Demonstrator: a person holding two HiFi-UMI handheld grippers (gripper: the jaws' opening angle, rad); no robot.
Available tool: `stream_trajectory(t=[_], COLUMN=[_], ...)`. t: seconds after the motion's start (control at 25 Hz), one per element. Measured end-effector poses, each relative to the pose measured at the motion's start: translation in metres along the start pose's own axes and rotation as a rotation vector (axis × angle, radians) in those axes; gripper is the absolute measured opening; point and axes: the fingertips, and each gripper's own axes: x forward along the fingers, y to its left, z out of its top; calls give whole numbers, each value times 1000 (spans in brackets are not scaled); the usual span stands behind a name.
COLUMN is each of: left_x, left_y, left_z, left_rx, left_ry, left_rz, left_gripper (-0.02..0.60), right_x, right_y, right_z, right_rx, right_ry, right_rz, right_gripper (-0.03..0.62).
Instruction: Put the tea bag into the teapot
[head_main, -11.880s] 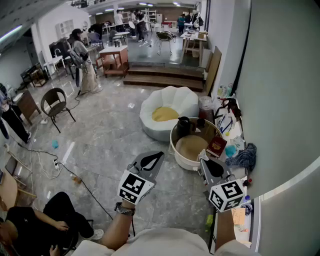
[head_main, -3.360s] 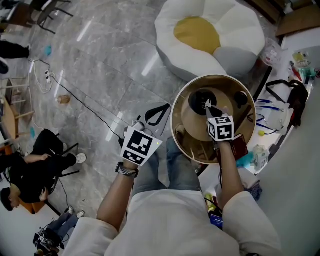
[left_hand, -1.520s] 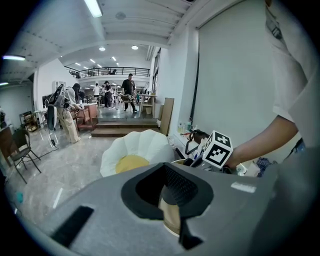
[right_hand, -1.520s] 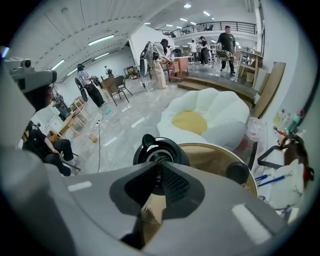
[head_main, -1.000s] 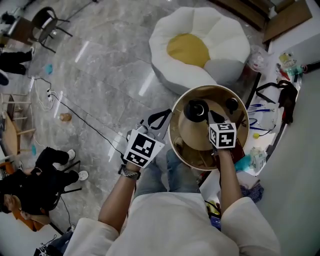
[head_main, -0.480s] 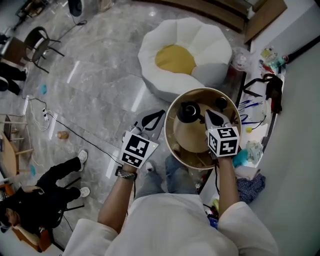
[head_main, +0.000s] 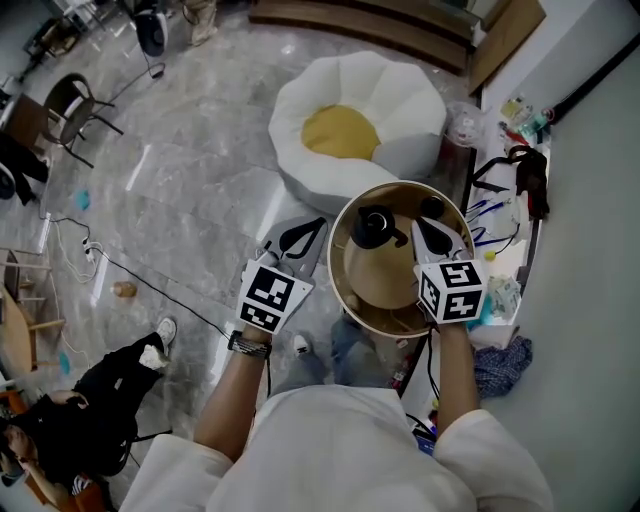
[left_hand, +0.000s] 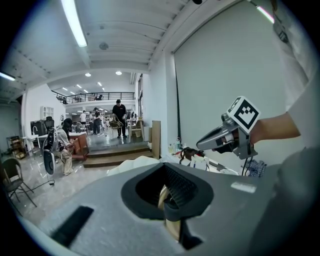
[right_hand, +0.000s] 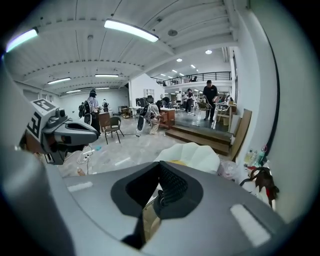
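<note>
A black teapot (head_main: 374, 227) stands at the back of a round wooden table (head_main: 375, 310) in the head view. My right gripper (head_main: 419, 224) hovers over the table just right of the teapot, jaws shut, with nothing visible between them. My left gripper (head_main: 321, 223) hangs off the table's left rim, also shut and apparently empty. A small dark object (head_main: 432, 208) sits behind the right gripper. No tea bag shows in any view. Each gripper view shows its own shut jaws and the other gripper across from it: right gripper (left_hand: 201, 145), left gripper (right_hand: 95, 134).
A white and yellow egg-shaped beanbag (head_main: 346, 118) lies on the floor just beyond the table. A cluttered ledge (head_main: 512, 190) runs along the wall at right. A cable (head_main: 150, 290) crosses the grey floor, and a seated person (head_main: 70, 420) is at lower left.
My right gripper has drawn back from above the teapot to a spot beside it on the right. The left gripper stays by the table's left rim. The head camera has shifted.
</note>
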Motion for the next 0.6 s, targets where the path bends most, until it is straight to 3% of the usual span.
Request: stream_trajectory(t=[0.6], left_x=[-55], left_y=[-15], left_z=[39], left_rx=[66], left_ry=[-86], left_rz=[-14], left_gripper=[-2], right_x=[-76], right_y=[48], right_z=[40], right_rx=[9], right_ry=[-128], right_rz=[-43], right_gripper=[6])
